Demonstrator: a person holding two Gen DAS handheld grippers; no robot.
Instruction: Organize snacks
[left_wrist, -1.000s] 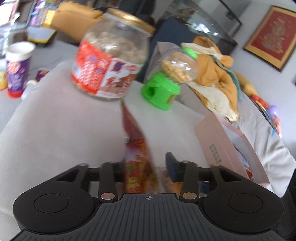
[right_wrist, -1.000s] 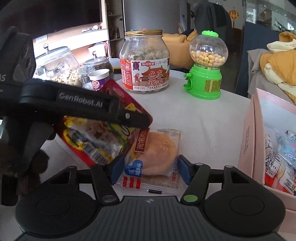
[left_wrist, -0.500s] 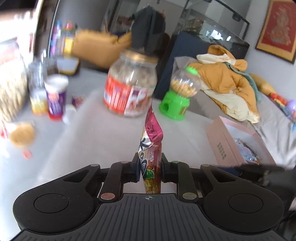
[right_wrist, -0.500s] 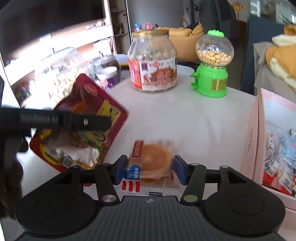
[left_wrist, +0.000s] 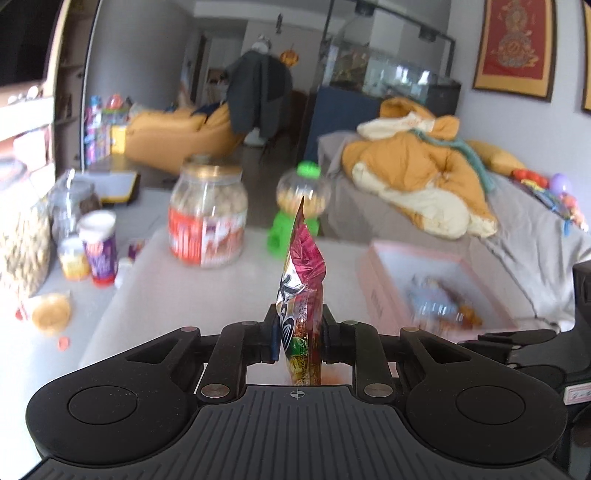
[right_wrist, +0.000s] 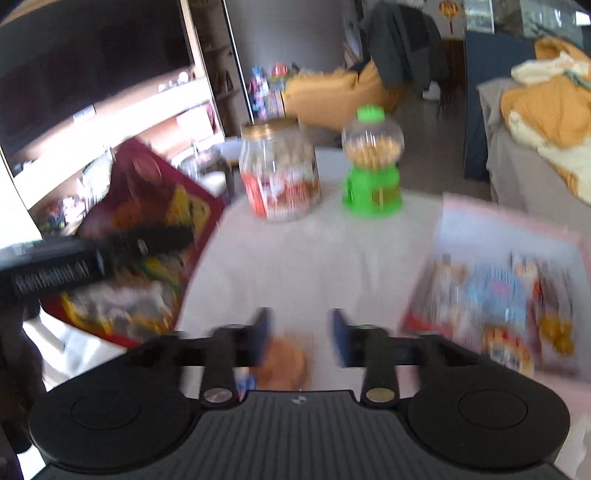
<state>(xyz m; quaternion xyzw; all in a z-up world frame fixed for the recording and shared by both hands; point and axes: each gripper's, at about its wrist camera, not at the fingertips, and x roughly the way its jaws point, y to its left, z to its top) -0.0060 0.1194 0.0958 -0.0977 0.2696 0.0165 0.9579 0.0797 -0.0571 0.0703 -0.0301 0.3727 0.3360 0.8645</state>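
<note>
two grippers up: left gripper (left_wrist: 298, 334) clenched on red snack bag (left_wrist: 303, 280); right gripper (right_wrist: 298, 334) jaws just opening, wrapped cake (right_wrist: 283, 363) loose between, bare cloth ahead, pink box (right_wrist: 491, 225) edge right.

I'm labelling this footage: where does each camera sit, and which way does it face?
Left wrist: on the left gripper, looking down its fingers over the white table; it is shut on a red foil snack bag.
Right wrist: on the right gripper, jaws just opening over a wrapped round cake; the left gripper shows at left.
Shared: gold-lidded peanut jar, green candy dispenser, pink box.
</note>
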